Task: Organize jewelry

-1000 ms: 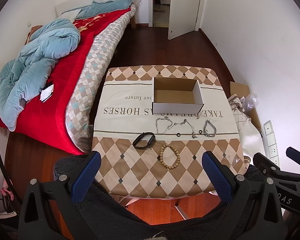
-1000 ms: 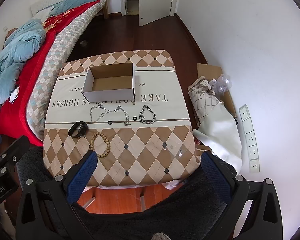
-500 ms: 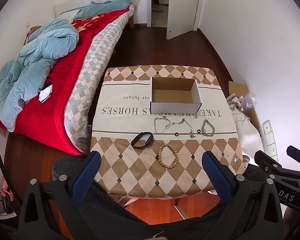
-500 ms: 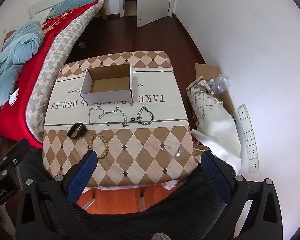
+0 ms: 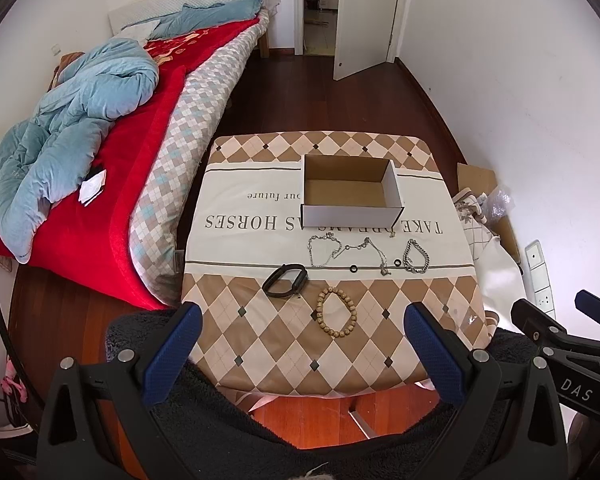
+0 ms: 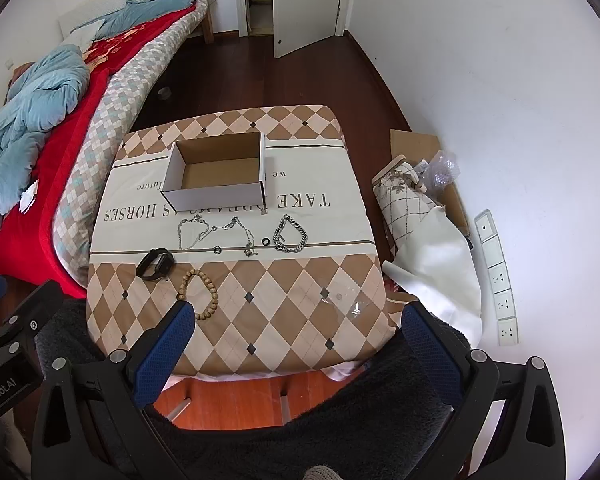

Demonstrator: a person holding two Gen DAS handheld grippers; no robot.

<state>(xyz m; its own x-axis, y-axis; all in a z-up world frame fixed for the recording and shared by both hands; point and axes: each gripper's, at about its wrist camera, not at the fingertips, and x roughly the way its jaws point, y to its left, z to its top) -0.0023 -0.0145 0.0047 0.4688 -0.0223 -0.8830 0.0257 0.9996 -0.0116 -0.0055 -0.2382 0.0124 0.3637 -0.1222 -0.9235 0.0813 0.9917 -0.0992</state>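
1. Red-covered bed (image 5: 112,216) fills much of the left wrist view; the right wrist view instead shows wall sockets (image 6: 496,276).
2. Checked worktop (image 5: 280,340) carries a cardboard box (image 5: 352,196), open and empty.
3. Left hand-held gripper (image 5: 300,350) and right hand-held gripper (image 6: 296,344): jaws wide apart, holding nothing, short of the worktop.
4. Bead bracelet (image 6: 200,294), black band (image 6: 155,264), chains (image 6: 216,232): near the box's front.

A home bedroom is shown: a bed (image 5: 172,128) with a red blanket (image 5: 100,216) and a crumpled blue duvet (image 5: 72,128) is set along the left wall, dark wooden flooring (image 5: 332,104) is laid throughout, and a white door (image 5: 366,16) is seen ajar beyond the far edge of the cloth-covered worktop (image 5: 332,344).
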